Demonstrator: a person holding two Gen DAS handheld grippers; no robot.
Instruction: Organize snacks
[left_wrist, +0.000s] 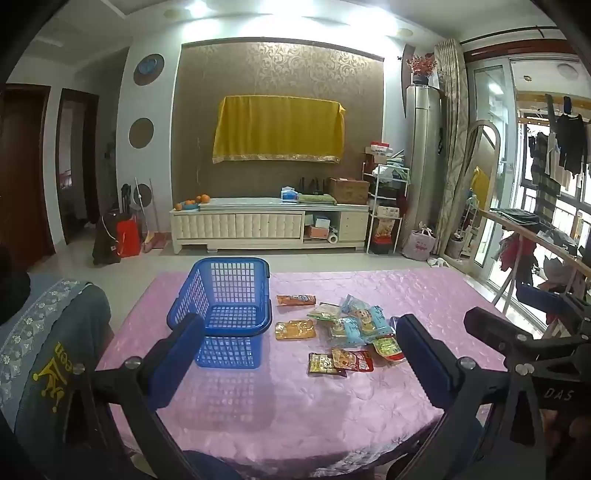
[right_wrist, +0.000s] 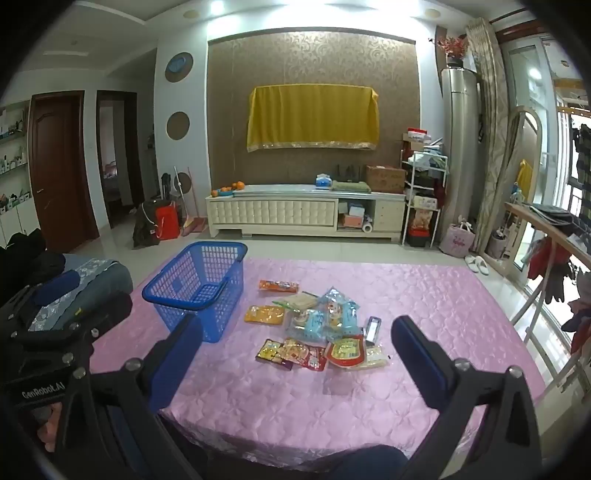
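Note:
An empty blue plastic basket (left_wrist: 229, 306) (right_wrist: 201, 280) stands on the left part of a pink-covered table (left_wrist: 295, 406) (right_wrist: 424, 295). Right of it lies a loose pile of snack packets (left_wrist: 351, 328) (right_wrist: 317, 325): an orange packet (left_wrist: 296, 300) (right_wrist: 277, 285) at the back, a yellow one (left_wrist: 295, 329) (right_wrist: 265, 314), light blue ones in the middle, red ones (left_wrist: 352, 360) (right_wrist: 345, 350) at the front. My left gripper (left_wrist: 299, 354) is open and empty above the near table, the basket by its left finger. My right gripper (right_wrist: 297, 350) is open and empty, facing the pile.
A chair with a grey-blue patterned cover (left_wrist: 48, 350) (right_wrist: 85, 284) stands at the table's left. A wooden rack with clothes (right_wrist: 546, 236) stands to the right. A white TV cabinet (left_wrist: 269, 225) lines the far wall across open tiled floor.

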